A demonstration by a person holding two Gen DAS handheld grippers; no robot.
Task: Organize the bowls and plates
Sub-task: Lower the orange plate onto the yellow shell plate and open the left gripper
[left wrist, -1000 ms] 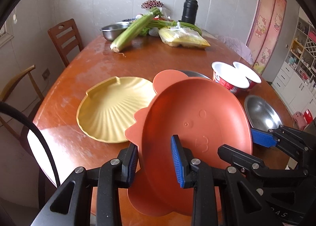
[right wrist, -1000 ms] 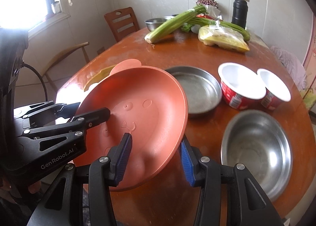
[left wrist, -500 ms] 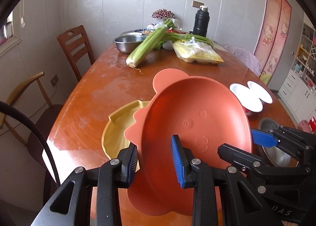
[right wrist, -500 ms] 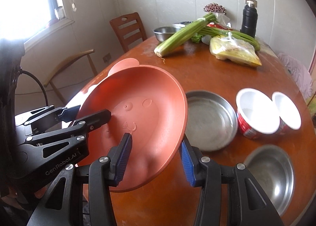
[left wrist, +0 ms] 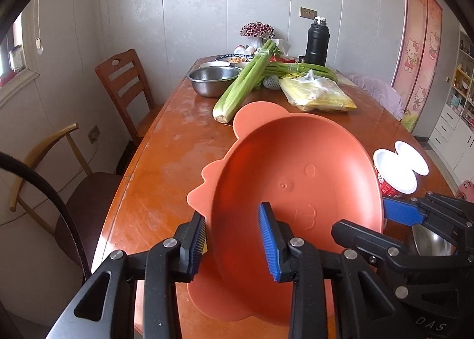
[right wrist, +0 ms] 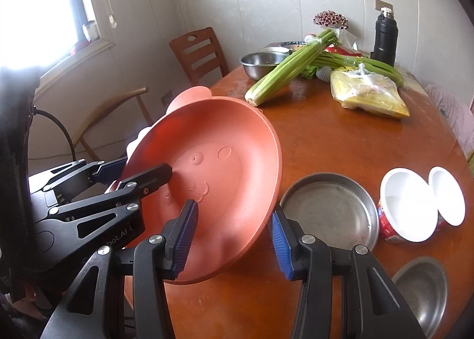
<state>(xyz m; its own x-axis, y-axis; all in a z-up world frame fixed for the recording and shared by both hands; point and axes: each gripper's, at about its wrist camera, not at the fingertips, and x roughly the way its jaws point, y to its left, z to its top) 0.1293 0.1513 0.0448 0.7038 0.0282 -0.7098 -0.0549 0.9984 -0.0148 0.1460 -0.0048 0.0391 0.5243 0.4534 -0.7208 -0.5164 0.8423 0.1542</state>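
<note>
I have the orange plastic animal-face plate with ear tabs (left wrist: 296,179) up off the bench (left wrist: 166,167), tilted, its hollow face turned toward both cameras. Both grippers are on it. Left gripper (left wrist: 234,238): jaws nearly closed, clamped across the plate's left rim, one blue ribbed pad behind the rim and the other on the inner face. Right gripper (right wrist: 234,235): jaws partly open to the width of the rim, clamped on the plate's right edge, one pad inside the dish and the other outside. In each wrist view the other gripper shows at the side, also gripping the plate.

Below the plate's right edge, in the right wrist view, a shallow round steel pan (right wrist: 328,208) sits on the bench. Just right of it stand two red paper cups with white insides (right wrist: 414,205), touching each other. Nearer the bench edge lies a deeper steel bowl (right wrist: 420,294).

Far end of the bench: a long bunch of green celery (left wrist: 246,84) lies with its cut end toward me, leaning past a steel mixing bowl (left wrist: 213,78). A clear bag of yellow contents (left wrist: 317,93) lies to its right. A black vacuum flask (left wrist: 317,43) stands behind, near the wall, beside a bunch of dark red flowers (left wrist: 257,29).

Left of the bench are a brown slatted wooden chair (left wrist: 124,84) and a curved-arm chair (left wrist: 50,161).
</note>
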